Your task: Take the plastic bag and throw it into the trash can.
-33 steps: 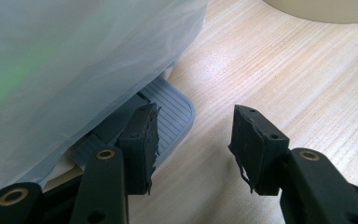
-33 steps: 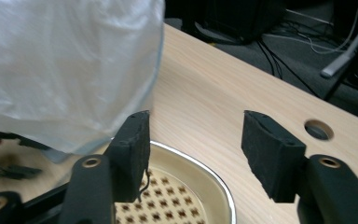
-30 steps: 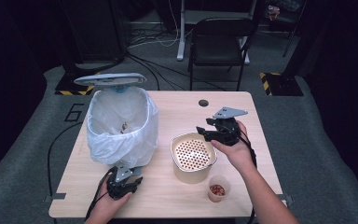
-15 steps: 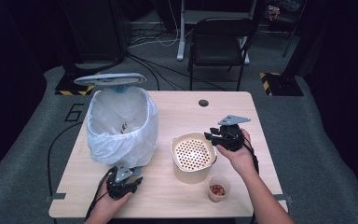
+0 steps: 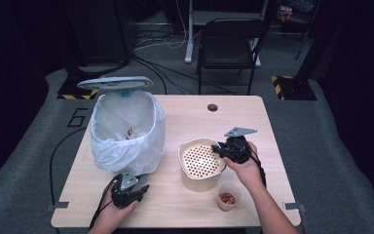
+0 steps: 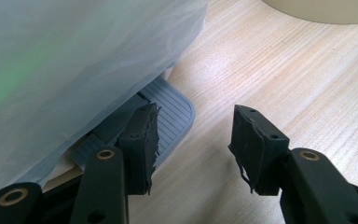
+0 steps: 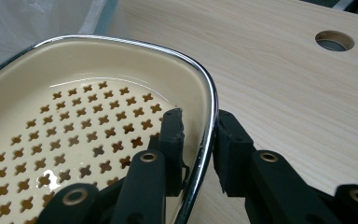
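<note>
Across the pale wooden surface (image 5: pixel 185 204), the biggest thing going is the white-lined bin (image 5: pixel 126 134) at the left, its grey lid (image 5: pixel 115 82) tipped up at the back and a few scraps lying down inside the liner. Right of it, just beside, sits the cream pan (image 5: pixel 199 163) with its perforated insert, and that's where the action is. The right gripper (image 5: pixel 224 150) comes in from the pan's right side, jaws closed on the rim; the right gripper view has the chrome edge (image 7: pixel 205 140) running straight between them, one jaw inside the pan over the cross-shaped holes, the other outside against the wall. Those jaws have just been closing, and the rim is what they've closed on. Near the front edge, just right of the pan, stands a small clear cup (image 5: pixel 228 196) with reddish bits in it. Over at the front left, the left gripper (image 5: pixel 129 194) rests low by the bin's base, jaws standing apart with bare wood between them, nothing held. The left gripper view shows the bin's ribbed grey foot pedal (image 6: pixel 168 119) just beside one jaw.
</note>
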